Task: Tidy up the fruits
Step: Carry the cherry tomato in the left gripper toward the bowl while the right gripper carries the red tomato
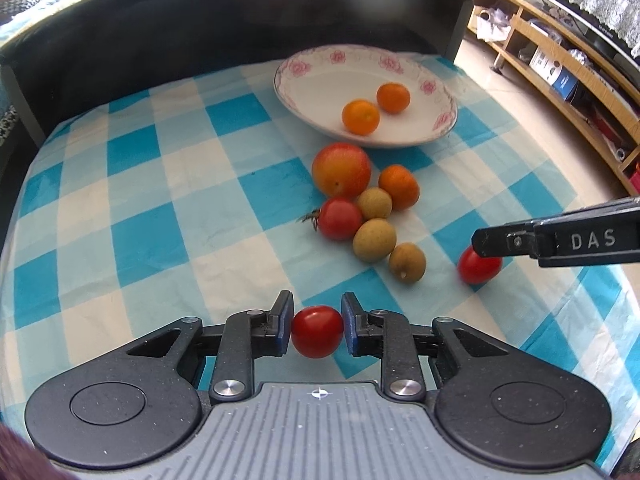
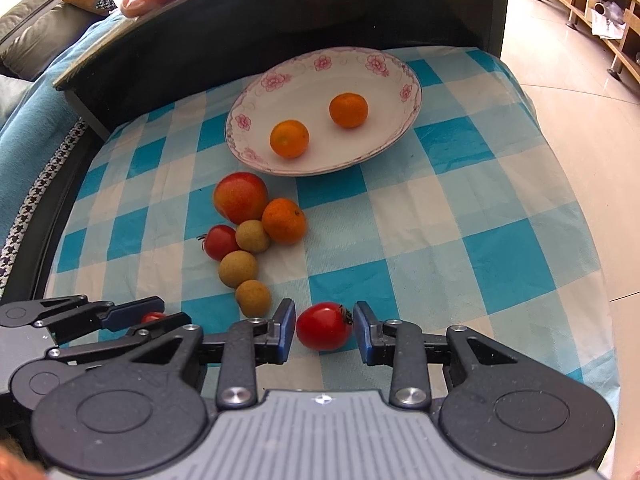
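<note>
My left gripper point(image 1: 317, 330) is shut on a red cherry tomato point(image 1: 317, 332), its blue pads pressed on both sides. My right gripper point(image 2: 325, 326) is shut on a second cherry tomato point(image 2: 324, 326) that rests on the checked cloth point(image 2: 460, 240); from the left wrist view one of its fingers point(image 1: 500, 242) covers the top of that tomato point(image 1: 478, 268). The flowered white plate point(image 1: 304, 64) point(image 2: 320, 60) holds two small oranges point(image 1: 360, 117) point(image 2: 348, 110). In front of the plate lies a cluster: a large red-orange fruit point(image 2: 240, 197), an orange point(image 2: 284, 221), a stemmed cherry tomato point(image 2: 219, 242) and three tan longans point(image 2: 237, 269).
A dark raised board point(image 1: 200, 20) runs behind the plate. The cloth-covered surface ends at the right over a tiled floor point(image 2: 580, 100). Wooden shelves point(image 1: 560, 64) stand beyond. In the right wrist view the left gripper point(image 2: 132, 312) lies low at the left.
</note>
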The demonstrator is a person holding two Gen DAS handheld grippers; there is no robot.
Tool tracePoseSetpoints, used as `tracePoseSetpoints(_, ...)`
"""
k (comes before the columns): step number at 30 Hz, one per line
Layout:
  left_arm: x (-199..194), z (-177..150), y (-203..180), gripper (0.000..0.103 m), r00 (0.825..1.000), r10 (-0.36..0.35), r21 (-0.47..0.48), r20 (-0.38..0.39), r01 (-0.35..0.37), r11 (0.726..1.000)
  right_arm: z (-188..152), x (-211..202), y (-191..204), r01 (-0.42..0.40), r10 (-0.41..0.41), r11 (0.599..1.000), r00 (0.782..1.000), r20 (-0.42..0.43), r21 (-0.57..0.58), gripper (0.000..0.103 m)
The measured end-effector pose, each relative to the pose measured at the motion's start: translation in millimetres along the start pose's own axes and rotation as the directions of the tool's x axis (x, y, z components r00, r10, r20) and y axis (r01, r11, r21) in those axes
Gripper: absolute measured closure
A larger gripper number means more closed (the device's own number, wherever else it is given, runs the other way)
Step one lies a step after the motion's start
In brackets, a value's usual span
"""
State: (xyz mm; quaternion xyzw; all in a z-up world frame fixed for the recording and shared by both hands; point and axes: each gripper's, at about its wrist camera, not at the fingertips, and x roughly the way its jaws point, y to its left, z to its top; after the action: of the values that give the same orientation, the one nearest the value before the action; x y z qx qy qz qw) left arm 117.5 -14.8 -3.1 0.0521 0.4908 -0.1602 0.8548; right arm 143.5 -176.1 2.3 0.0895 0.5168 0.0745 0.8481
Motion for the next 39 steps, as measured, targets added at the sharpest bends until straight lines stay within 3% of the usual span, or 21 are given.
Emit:
tracePoseSetpoints(4, -0.9, 3.3, 0.3, 0.070, 1.000, -0.008, -0.010, 0.006, 0.008, 1.000, 1.8, -1.8, -2.1, -0.006, 0.006, 1.000, 1.000, 0.006, 0.008, 0.073)
tracePoseSetpoints(8, 1.3, 3.5, 2.3, 0.070, 1.000, -0.009, -0.019, -0.002, 0.009, 1.000, 0.9, 2.8, -9.0, -0.034, 0.036, 0.997, 0.999, -0.034, 0.067, 0.073)
tracePoseSetpoints(15, 3.4, 1.9, 4.3, 0.070, 1.000, -0.012, -0.025, -0.010, 0.012, 1.000, 1.1, 10.3, -9.2, -0.014, 0.018, 0.995, 0.999, -0.040, 0.100, 0.070)
tracePoseSetpoints(25, 11.2, -1.9, 1.2, 0.069, 1.000, -0.005, -0.010, -0.029, 0.004, 1.000, -0.7, 23.0, -0.2, -0.002, 0.006, 0.998, 0.997, -0.071, 0.060, 0.068)
tracePoseSetpoints(29, 11.1, -1.6, 1.0, 0.069, 1.000, -0.007, -0.008, -0.028, 0.006, 1.000, -1.1, 21.6, 6.4, 0.033, -0.032, 0.999, 0.999, -0.042, 0.008, 0.068)
tracePoseSetpoints(39, 4.1, 7.2, -1.9, 0.069, 1.000, -0.017, -0.007, -0.001, 0.017, 1.000, 1.7, 9.4, 7.8, 0.011, -0.011, 1.000, 1.000, -0.005, -0.009, 0.068)
